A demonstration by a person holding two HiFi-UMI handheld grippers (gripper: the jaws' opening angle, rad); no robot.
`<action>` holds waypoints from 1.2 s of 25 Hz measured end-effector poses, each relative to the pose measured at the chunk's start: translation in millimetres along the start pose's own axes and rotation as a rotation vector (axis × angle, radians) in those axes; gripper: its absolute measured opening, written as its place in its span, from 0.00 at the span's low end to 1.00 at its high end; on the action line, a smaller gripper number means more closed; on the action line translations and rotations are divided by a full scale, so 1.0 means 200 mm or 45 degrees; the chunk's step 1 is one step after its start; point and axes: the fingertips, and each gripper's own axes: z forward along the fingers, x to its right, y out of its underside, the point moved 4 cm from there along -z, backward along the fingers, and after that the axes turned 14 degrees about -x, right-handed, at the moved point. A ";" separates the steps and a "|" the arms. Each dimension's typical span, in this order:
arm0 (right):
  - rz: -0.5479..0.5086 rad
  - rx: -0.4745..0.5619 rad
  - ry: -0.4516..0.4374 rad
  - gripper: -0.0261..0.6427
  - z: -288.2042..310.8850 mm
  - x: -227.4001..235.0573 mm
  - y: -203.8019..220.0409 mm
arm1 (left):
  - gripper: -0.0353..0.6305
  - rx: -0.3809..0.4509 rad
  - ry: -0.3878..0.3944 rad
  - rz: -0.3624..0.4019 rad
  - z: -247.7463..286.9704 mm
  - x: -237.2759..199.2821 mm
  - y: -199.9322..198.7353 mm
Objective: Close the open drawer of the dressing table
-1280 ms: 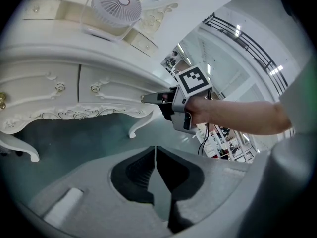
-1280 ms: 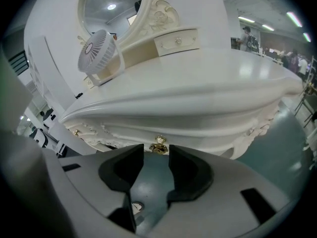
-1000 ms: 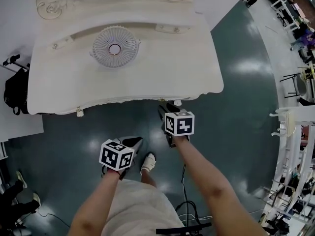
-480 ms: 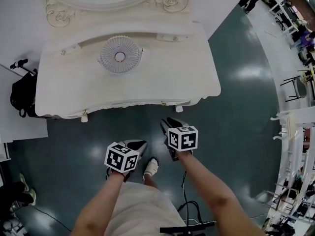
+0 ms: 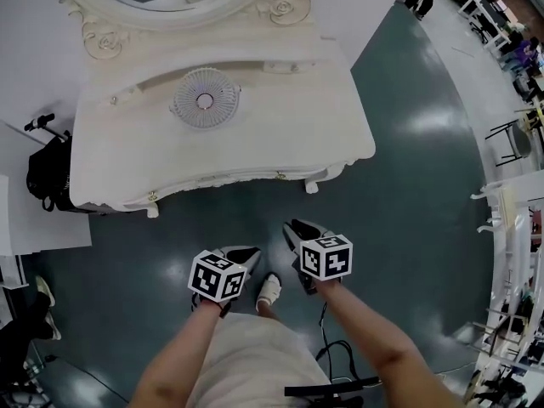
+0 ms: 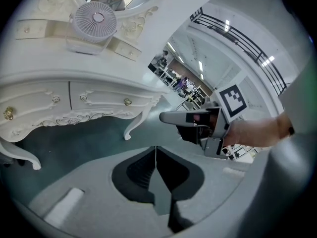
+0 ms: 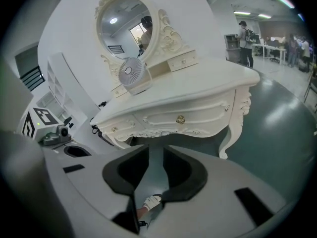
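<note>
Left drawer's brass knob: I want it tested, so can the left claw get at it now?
Probably yes, with a step forward: only bare floor lies between the shut left claw and the knob.

Cream-white dressing table (image 5: pixel 280 134); white fan (image 5: pixel 204 99); dark teal floor (image 5: pixel 408 185); black-and-white marker cubes (image 5: pixel 218 276).

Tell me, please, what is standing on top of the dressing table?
A round white fan stands on the dressing table, before the oval mirror. I see nothing else on its top; the spot under the fan is covered.
</note>
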 end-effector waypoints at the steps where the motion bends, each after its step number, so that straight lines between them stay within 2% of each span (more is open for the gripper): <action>1: 0.005 0.004 -0.009 0.18 -0.02 -0.01 0.02 | 0.07 0.000 0.001 0.007 0.00 0.02 0.00; 10: 0.037 0.056 -0.085 0.17 -0.23 -0.10 0.15 | 0.07 0.020 0.011 0.057 -0.04 0.16 0.03; 18: 0.043 0.103 -0.148 0.09 -0.36 -0.17 0.21 | 0.07 0.076 0.016 0.103 -0.12 0.27 0.02; 30: 0.035 0.136 -0.208 0.08 -0.51 -0.27 0.25 | 0.07 0.148 0.024 0.175 -0.21 0.40 -0.01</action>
